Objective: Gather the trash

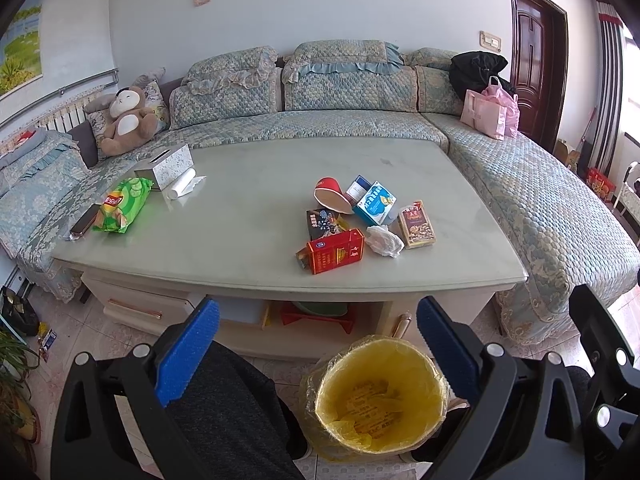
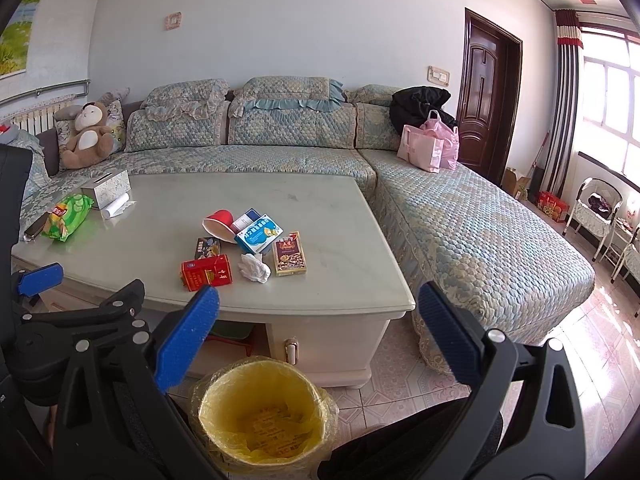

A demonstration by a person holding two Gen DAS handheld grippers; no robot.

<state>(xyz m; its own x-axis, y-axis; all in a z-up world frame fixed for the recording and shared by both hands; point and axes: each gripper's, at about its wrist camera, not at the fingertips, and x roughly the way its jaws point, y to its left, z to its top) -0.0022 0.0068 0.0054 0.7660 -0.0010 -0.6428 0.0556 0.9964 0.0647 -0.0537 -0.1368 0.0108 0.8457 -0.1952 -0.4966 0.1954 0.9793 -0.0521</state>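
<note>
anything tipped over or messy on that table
Yes. The red paper cup lies on its side in a cluster of empty boxes in the middle of the table, with a crumpled tissue beside the red carton. Nothing looks spilled. The yellow-lined bin stands upright on the floor.

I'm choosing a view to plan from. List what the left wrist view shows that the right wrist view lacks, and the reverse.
Only the left wrist view shows the potted plant on the floor and the table's drawer handle.

Only the right wrist view shows the window and the white chairs.

Both show the red carton, crumpled tissue, red cup, lined bin, and open hand-held grippers: left, right.
</note>
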